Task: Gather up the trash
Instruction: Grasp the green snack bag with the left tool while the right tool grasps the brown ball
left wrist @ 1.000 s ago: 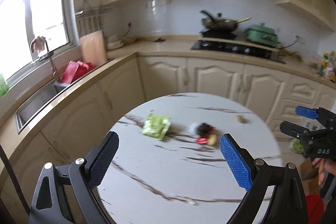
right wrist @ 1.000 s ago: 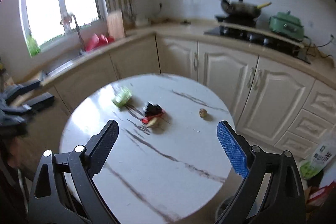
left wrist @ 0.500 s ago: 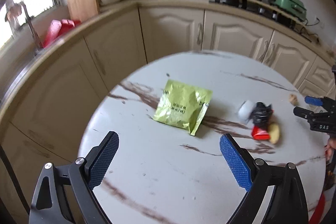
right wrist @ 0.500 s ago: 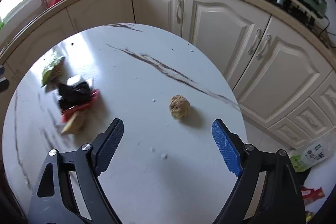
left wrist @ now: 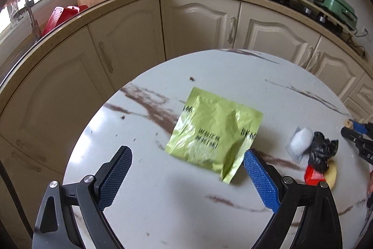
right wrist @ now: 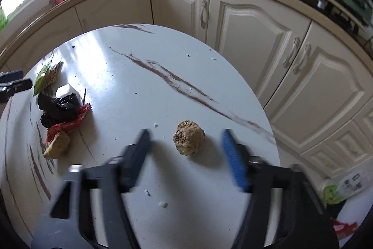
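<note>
Below, a round white marble-veined worktop [left wrist: 186,214] carried the trash. A crumpled lime-green foil packet [left wrist: 214,134] lay flat beyond the left gripper [left wrist: 186,163], whose jaws stood wide apart. The right gripper [right wrist: 186,144] had just been closing its jaws around a brown, wrinkled fruit pit [right wrist: 188,141], not yet touching it.

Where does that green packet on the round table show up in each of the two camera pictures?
Left wrist view: the green packet lies mid-picture on the table, just ahead of the left gripper.
Right wrist view: only a sliver of it shows at the far left.
Shared landmark: the black bag in the trash pile beside it.
</note>
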Demonstrator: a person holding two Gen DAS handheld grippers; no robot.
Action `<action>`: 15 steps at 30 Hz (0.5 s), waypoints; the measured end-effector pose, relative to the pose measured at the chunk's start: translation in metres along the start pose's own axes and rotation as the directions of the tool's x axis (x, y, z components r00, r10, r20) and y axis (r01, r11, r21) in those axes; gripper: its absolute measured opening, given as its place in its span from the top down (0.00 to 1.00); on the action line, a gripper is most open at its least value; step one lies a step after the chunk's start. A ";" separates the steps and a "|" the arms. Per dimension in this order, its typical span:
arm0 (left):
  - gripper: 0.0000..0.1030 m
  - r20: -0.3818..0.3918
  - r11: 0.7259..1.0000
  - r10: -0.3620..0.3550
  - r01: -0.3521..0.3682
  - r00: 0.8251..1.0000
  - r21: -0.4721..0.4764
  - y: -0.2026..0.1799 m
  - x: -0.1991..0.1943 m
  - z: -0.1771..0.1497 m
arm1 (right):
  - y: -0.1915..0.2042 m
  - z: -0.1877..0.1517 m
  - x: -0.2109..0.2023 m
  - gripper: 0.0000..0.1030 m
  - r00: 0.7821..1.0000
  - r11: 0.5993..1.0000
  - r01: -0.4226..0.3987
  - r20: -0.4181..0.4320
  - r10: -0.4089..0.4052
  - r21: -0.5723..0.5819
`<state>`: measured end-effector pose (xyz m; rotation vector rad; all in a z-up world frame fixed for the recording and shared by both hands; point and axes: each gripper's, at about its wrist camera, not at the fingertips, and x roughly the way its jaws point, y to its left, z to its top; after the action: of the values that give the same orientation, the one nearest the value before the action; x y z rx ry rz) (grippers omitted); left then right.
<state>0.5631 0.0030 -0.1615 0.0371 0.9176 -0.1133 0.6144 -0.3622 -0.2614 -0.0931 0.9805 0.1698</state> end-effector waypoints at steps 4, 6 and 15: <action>0.08 0.003 1.000 0.015 -0.015 1.000 0.015 -0.008 0.013 0.005 | 0.000 -0.001 -0.002 0.77 0.999 0.999 -0.032 -0.002 0.032 0.000; 0.08 0.003 0.999 0.041 -0.041 0.999 0.008 -0.009 0.018 0.008 | 0.000 -0.002 -0.003 0.77 0.998 0.998 -0.055 0.000 0.055 0.006; 0.09 -0.019 0.997 0.038 -0.039 0.999 -0.063 -0.009 0.048 0.025 | 0.001 -0.003 -0.002 0.77 0.997 0.997 -0.079 -0.004 0.079 0.014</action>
<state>0.6110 -0.0115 -0.1840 -0.0027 0.9369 -0.0486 0.6109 -0.3620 -0.2609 -0.0417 0.9900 0.2351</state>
